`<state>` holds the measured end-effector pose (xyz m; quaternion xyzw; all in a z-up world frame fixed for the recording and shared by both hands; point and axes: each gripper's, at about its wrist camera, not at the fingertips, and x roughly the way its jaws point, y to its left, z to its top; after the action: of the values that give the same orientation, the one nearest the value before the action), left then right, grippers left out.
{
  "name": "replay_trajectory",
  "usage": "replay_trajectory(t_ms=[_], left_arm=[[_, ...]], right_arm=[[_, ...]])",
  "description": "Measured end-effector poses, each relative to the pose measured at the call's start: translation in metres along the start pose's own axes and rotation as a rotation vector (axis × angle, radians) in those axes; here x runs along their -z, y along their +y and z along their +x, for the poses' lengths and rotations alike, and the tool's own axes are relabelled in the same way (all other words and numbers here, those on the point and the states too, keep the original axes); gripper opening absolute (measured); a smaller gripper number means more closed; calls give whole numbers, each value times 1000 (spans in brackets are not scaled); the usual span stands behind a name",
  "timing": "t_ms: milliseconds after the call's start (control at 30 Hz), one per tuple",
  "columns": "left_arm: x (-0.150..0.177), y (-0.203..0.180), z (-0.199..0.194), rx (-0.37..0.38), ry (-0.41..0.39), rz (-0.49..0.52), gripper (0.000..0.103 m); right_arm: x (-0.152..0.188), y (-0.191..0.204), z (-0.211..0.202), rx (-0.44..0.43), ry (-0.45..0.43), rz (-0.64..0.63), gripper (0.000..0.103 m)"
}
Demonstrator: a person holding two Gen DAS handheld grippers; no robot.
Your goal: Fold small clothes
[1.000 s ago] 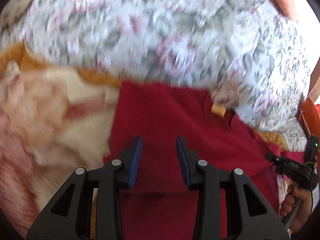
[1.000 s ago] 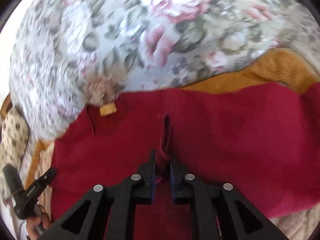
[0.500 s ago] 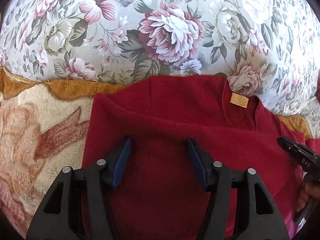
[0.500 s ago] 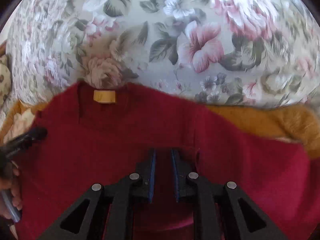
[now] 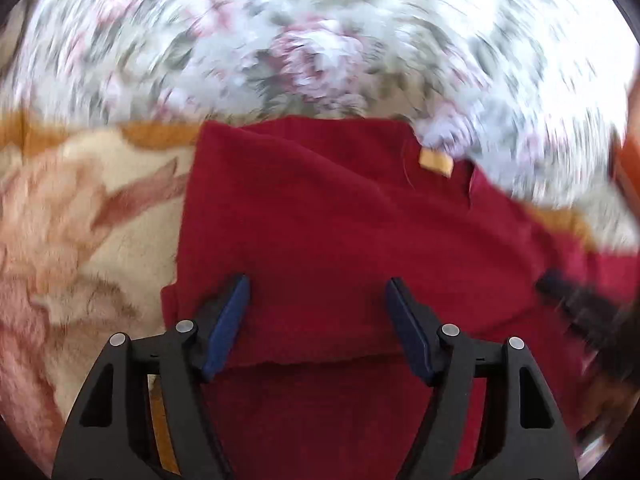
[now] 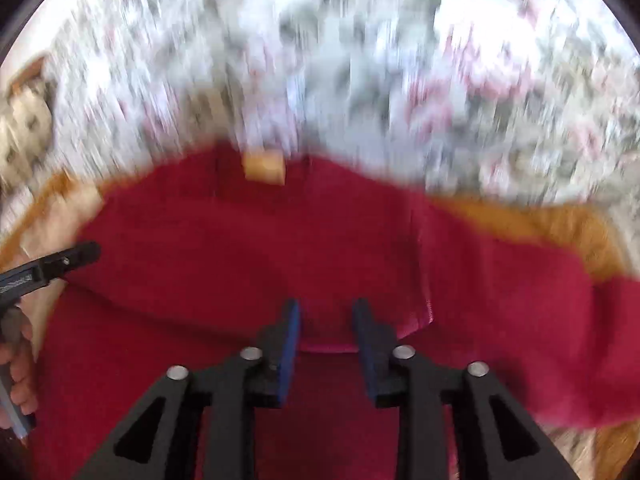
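A red knit garment (image 5: 340, 220) with a tan neck label (image 5: 436, 162) lies flat on the bed, its lower part folded up with the hem (image 5: 320, 360) running across. My left gripper (image 5: 318, 280) hovers over that fold, jaws opening wide and pressing on nothing. In the right wrist view the same garment (image 6: 240, 260) and label (image 6: 264, 168) show. My right gripper (image 6: 327, 304) has its jaws opening, and a folded cloth edge (image 6: 328, 346) lies loose below the pads. The left gripper (image 6: 48, 266) pokes in at the left edge, held by a hand (image 6: 16, 364).
A floral sheet (image 5: 320, 40) covers the far side of the bed. A cream and orange plush blanket (image 5: 80, 220) lies under the garment and to its left. A spotted cushion (image 6: 24, 132) sits at the far left. Both views are motion-blurred.
The right gripper, shut on a pinch of red cloth a second ago, has let it go. The left jaws have spread much wider. Both views have shifted over the garment.
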<state>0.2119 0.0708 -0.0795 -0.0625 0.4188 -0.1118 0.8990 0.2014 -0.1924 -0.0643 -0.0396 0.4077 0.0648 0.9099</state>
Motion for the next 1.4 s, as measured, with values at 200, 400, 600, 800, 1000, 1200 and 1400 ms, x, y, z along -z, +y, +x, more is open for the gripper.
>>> replay_trajectory(t_ms=[200,400,600,800,1000,1200,1400], left_arm=[[3,-9,3,-51,6,46,78],[6,-6,5,-57,-1,52,79],[11,-14,12,-90,-9,85,82],[11,-12,11,-76,-12,78,82],[11,-13,10,-77,-13,77,82],[11,-13,11,-80,-13,79,82],[11,-13,11,-77,-15,78,82]], right_arm=[[0,10,3,84,-24,-63,31],[0,7,3,84,-24,-65,32],[3,4,-6,72,-23,-57,33],[2,4,-5,61,-22,-47,33],[3,7,-5,87,-27,-65,34],[2,7,-4,106,-26,-79,36],[2,3,-4,79,-24,-58,36]])
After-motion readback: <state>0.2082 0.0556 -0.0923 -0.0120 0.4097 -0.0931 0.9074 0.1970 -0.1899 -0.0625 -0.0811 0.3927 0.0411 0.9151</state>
